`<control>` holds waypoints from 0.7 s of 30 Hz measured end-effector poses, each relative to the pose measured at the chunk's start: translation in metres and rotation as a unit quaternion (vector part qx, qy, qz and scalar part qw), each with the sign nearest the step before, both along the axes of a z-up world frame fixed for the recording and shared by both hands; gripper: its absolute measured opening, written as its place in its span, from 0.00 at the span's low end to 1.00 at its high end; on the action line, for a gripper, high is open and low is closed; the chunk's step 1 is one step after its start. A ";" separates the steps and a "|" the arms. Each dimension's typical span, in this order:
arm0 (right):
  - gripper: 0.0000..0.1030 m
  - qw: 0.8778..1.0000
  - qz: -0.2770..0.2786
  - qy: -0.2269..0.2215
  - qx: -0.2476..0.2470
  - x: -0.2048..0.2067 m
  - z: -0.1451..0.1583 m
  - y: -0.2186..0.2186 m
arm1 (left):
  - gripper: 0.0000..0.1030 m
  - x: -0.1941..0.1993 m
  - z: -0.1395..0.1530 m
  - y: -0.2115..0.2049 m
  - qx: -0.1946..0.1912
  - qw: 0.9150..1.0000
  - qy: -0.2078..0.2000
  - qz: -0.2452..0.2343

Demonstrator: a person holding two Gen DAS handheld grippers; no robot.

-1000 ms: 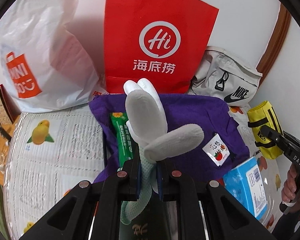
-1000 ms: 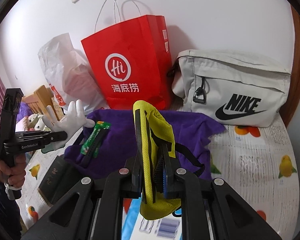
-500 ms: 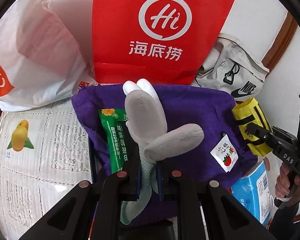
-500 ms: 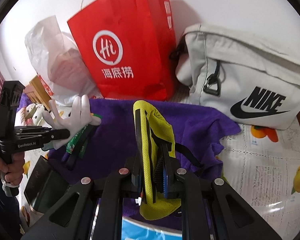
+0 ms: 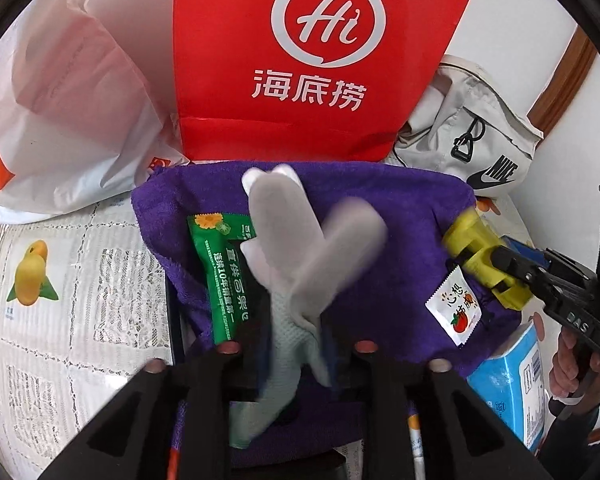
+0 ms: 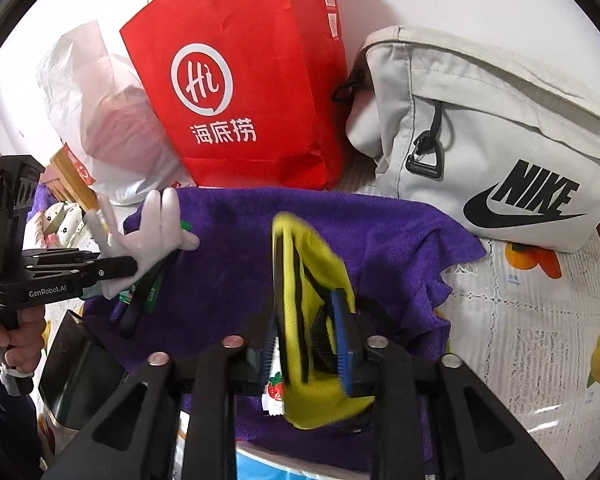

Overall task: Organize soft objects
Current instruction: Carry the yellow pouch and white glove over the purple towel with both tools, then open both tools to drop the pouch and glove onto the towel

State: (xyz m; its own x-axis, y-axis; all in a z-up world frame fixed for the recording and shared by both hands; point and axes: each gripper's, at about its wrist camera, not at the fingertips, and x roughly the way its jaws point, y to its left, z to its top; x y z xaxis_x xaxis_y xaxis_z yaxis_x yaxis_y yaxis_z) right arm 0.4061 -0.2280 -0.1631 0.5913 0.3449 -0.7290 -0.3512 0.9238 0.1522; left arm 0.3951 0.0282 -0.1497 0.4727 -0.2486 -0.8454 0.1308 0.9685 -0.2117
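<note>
A white glove [image 5: 284,232], blurred, stands with its cuff between the jaws of my left gripper [image 5: 296,340], which are opening and no longer pinch it. It hangs over a purple towel [image 5: 412,208] spread on the table. In the right wrist view a yellow pouch [image 6: 320,272] with black straps sits loose and blurred between the opening jaws of my right gripper [image 6: 306,344], above the same towel [image 6: 236,248]. On the towel lie a green packet [image 5: 220,276] and a small white sachet [image 5: 456,312].
A red paper bag [image 5: 320,60], a white plastic bag [image 5: 72,100] and a grey Nike bag [image 6: 500,140] stand against the wall behind the towel. A blue tissue pack [image 5: 512,376] lies at the right, a dark box [image 6: 76,372] at the left. A fruit-print cloth [image 6: 540,320] covers the table.
Both grippers came down and forward over the purple towel, then both sets of jaws spread apart. The glove and the yellow pouch now blur and lean, loose between the jaws.
</note>
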 end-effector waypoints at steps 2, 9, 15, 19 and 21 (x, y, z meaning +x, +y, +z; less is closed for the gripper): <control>0.54 1.000 -0.004 -0.008 -0.002 -0.004 0.004 0.000 | 0.32 -0.002 0.003 0.001 0.002 1.000 -0.004 0.003; 0.60 0.999 -0.019 -0.032 0.019 -0.031 0.027 -0.007 | 0.43 -0.023 0.025 0.002 0.027 0.999 -0.022 0.014; 0.62 0.998 -0.024 -0.051 0.011 -0.075 0.049 -0.008 | 0.46 -0.061 0.054 -0.003 0.048 0.997 -0.053 0.017; 0.65 0.998 -0.026 -0.063 0.009 -0.112 0.063 -0.010 | 0.46 -0.090 0.068 -0.006 0.053 0.996 -0.069 0.018; 0.66 0.997 -0.028 -0.072 0.004 -0.133 0.068 -0.011 | 0.46 -0.107 0.073 -0.007 0.057 0.996 -0.071 0.020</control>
State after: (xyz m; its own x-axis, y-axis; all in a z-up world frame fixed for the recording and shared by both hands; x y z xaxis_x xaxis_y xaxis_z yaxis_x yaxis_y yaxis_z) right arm 0.2735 -0.2394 -0.0950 0.7086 0.3139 -0.6319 -0.3172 0.9417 0.1121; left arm 0.2881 0.0215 -0.0768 0.5968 -0.1328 -0.7913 0.1115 0.9904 -0.0822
